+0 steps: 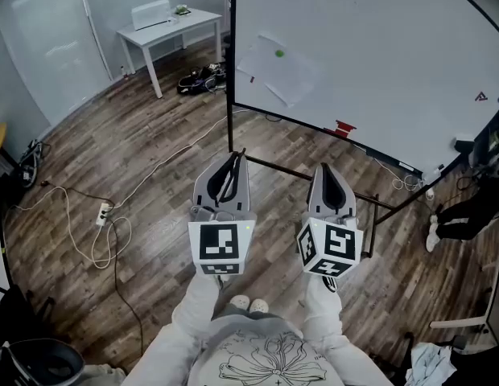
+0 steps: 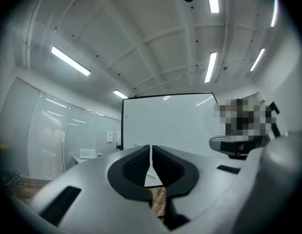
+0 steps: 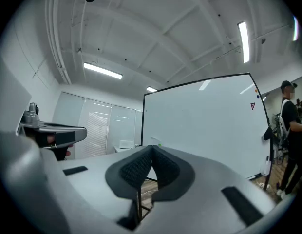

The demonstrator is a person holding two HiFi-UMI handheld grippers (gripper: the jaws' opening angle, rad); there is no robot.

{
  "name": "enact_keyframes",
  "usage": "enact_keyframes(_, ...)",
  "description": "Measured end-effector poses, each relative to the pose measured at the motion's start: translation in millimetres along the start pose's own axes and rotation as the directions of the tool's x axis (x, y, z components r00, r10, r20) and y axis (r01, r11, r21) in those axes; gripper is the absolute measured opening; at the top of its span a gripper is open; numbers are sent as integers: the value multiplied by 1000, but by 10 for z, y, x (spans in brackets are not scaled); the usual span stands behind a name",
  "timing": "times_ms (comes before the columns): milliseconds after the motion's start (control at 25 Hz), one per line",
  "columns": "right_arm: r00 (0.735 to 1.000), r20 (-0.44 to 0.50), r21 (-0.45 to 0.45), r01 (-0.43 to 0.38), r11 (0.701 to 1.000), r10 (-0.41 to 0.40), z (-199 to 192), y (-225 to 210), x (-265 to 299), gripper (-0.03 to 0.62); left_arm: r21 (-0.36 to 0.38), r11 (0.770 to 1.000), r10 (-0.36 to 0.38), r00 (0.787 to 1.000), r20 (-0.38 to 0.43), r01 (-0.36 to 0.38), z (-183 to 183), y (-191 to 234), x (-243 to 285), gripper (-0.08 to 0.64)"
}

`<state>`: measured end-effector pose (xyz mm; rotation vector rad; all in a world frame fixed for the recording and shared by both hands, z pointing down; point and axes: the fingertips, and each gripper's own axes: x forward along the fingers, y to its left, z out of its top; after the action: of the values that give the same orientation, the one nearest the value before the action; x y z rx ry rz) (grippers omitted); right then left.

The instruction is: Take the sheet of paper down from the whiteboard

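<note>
One large whiteboard (image 1: 378, 63) stands at the far side, with the sheet of paper (image 1: 282, 75) flat against its left part. Paper like that is light, limp and quick to tear, so a free lower corner looks the best place to pinch. Its long axis seems to run up the board, slightly askew. The left gripper (image 1: 232, 163) and right gripper (image 1: 324, 171) hang near, well apart from it, jaws pressed together on nothing. A small green magnet (image 1: 279, 53) pins the sheet's upper part.
</note>
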<state>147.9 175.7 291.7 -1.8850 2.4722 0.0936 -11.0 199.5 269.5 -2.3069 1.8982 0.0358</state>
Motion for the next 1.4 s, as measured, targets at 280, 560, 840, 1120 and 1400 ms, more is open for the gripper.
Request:
enact_keyframes(280, 999, 1, -24, -39, 999, 39, -65, -90, 71, 3, -7, 1000, 19, 1000, -8, -19, -67, -149, 100, 15)
enact_keyframes(560, 996, -25, 0, -81, 997, 81, -226, -152, 209, 3, -7, 999, 47, 998, -38, -48, -185, -230, 215, 15)
enact_keyframes(840, 995, -37, -11, -98, 995, 97, -327, -201, 570, 3, -7, 998, 56, 997, -54, -56, -322, -156, 553, 17)
enact_keyframes(1120, 995, -49, -23, -93, 995, 91, -425, -271, 1291, 3, -16, 999, 40, 998, -55, -41, -492, 71, 1247, 17)
enact_keyframes(1400, 997, -34, -40, -65, 997, 63, -329, -301, 2149, 3, -24, 1000, 11, 999, -42, -12, -521, 429, 2067, 17)
